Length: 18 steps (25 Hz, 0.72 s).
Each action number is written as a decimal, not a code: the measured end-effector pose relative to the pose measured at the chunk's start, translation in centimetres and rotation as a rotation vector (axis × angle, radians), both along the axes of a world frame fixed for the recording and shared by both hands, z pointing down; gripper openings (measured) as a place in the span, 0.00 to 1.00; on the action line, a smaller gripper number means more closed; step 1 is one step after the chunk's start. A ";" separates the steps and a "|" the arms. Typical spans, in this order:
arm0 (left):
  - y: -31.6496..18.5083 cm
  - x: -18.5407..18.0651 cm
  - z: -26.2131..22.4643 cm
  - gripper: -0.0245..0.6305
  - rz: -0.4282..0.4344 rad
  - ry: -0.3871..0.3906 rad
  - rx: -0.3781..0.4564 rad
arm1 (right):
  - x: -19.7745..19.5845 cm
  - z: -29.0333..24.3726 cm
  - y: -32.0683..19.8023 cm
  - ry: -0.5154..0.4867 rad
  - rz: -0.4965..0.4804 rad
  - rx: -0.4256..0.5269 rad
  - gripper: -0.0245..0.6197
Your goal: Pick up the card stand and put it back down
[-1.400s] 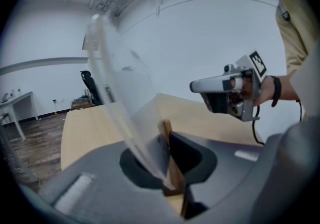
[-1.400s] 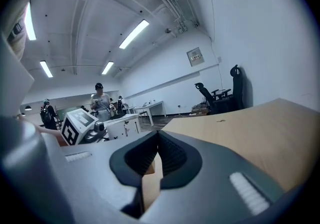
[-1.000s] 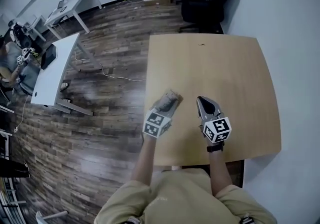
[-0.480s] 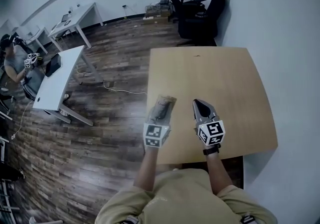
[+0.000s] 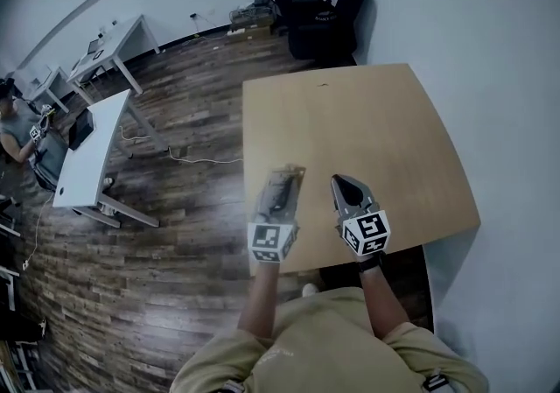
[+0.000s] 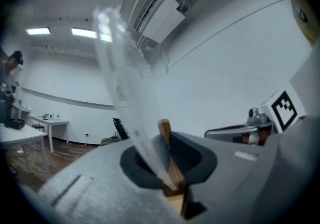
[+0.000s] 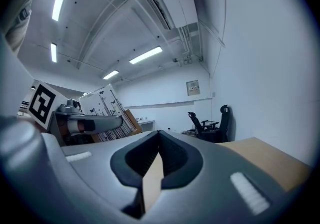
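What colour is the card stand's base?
The card stand's base is brown wood, clearest in the left gripper view.

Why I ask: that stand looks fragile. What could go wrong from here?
The left claw pinches the card stand by its wooden base; the clear panel leans out, so it may pivot or slip. It hangs near the table edge; set down there, it could tip to the floor.

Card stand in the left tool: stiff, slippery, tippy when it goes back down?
Likely stiff: the card stand has a clear panel that runs straight, no sag, while the left tool clamps its wooden base. Probably light, since that pinch alone carries it. Tall panel over a slim base: it may tip if set down tilted.
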<state>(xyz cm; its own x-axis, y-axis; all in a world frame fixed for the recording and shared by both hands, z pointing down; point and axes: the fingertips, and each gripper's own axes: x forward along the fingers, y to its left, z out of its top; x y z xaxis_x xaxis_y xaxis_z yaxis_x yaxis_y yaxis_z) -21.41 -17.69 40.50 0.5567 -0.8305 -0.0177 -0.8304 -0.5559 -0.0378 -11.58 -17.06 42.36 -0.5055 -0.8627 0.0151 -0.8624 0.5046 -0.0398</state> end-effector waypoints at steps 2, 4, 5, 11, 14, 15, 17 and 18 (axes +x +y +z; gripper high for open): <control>0.8 1.3 0.3 0.09 0.022 0.004 -0.008 | 1.0 0.3 0.9 -0.004 0.013 -0.008 0.03; 1.3 2.7 0.6 0.09 0.051 0.005 -0.027 | 2.1 0.3 1.4 -0.024 0.028 -0.012 0.03; 1.5 3.6 0.8 0.09 0.068 0.002 -0.038 | 2.7 0.0 1.5 -0.035 0.034 -0.009 0.03; 2.1 11.0 1.2 0.09 0.172 -0.005 -0.057 | 8.5 -1.6 2.3 -0.016 0.077 0.025 0.03; 2.1 16.6 1.5 0.09 0.225 0.010 -0.074 | 13.6 -2.0 3.6 0.006 0.110 0.043 0.03; 1.9 18.5 2.0 0.10 0.238 0.015 -0.098 | 15.4 -1.9 3.8 0.009 0.122 0.045 0.03; 2.3 22.1 3.5 0.10 0.270 0.006 -0.150 | 19.1 -1.6 4.8 -0.004 0.158 0.048 0.04; 2.7 24.0 4.0 0.10 0.290 -0.001 -0.170 | 21.0 -1.6 5.5 -0.006 0.178 0.048 0.04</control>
